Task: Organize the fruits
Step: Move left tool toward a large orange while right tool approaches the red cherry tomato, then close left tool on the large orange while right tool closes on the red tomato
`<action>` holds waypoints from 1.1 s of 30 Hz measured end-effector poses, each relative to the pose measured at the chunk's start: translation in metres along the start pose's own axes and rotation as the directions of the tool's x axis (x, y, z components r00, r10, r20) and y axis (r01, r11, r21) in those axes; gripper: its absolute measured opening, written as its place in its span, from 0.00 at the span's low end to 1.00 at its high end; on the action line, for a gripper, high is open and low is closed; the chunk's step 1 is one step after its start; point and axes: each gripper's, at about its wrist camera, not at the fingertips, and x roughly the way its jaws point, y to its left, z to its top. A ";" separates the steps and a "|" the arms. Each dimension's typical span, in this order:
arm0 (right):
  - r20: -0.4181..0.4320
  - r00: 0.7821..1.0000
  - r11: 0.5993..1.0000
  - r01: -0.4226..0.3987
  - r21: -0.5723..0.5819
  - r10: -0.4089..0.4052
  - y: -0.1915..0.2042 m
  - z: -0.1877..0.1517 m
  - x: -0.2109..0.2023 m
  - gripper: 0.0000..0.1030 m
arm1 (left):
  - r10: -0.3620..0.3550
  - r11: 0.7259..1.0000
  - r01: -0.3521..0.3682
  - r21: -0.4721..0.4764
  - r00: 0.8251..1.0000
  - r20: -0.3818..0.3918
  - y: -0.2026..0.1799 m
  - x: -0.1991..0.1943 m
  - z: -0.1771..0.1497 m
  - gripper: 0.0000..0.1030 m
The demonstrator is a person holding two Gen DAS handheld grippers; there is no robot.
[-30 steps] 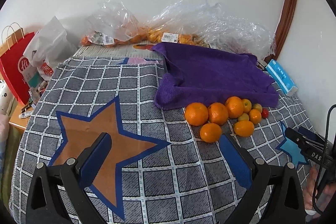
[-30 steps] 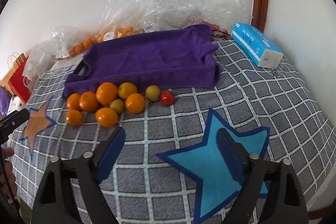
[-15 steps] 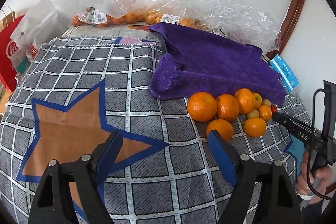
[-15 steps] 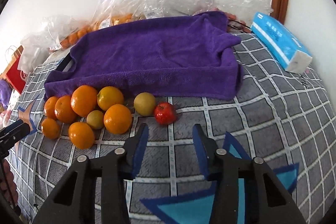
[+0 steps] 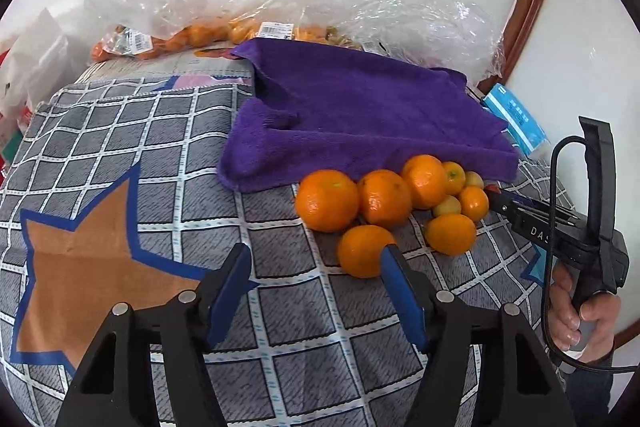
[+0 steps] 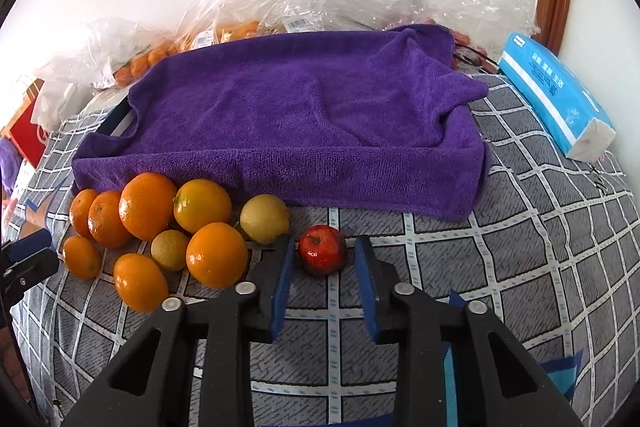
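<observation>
Left wrist view: sorting is barely starting. The fruit pile [image 5: 400, 203] is sitting loose, centre right, against the purple towel [image 5: 360, 123]. The left gripper [image 5: 316, 267] has just been closing, now half spread over bare tablecloth [image 5: 160, 147], one orange [image 5: 362, 249] just beside its right finger. It is sitting nearer the pile than a second ago.

Right wrist view: the right gripper [image 6: 324, 261] is standing narrowed around the small red apple [image 6: 322, 249], lower centre, pads flanking it; actual contact I cannot tell. Earlier the apple was lying well ahead.
</observation>
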 end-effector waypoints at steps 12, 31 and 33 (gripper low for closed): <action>0.020 1.000 1.000 -0.014 0.009 0.013 -0.006 -0.004 -0.012 0.24 | -0.038 0.998 0.040 0.050 0.999 -0.032 -0.022 0.022 0.000 0.50; 0.045 0.999 0.999 -0.032 0.036 0.030 -0.004 -0.015 -0.051 0.24 | -0.060 0.997 0.061 0.038 0.998 -0.016 -0.028 0.002 -0.005 0.35; 0.048 0.998 0.999 -0.033 0.036 0.031 -0.001 -0.015 -0.059 0.24 | -0.060 0.998 0.061 0.028 0.998 -0.018 -0.027 -0.005 -0.005 0.35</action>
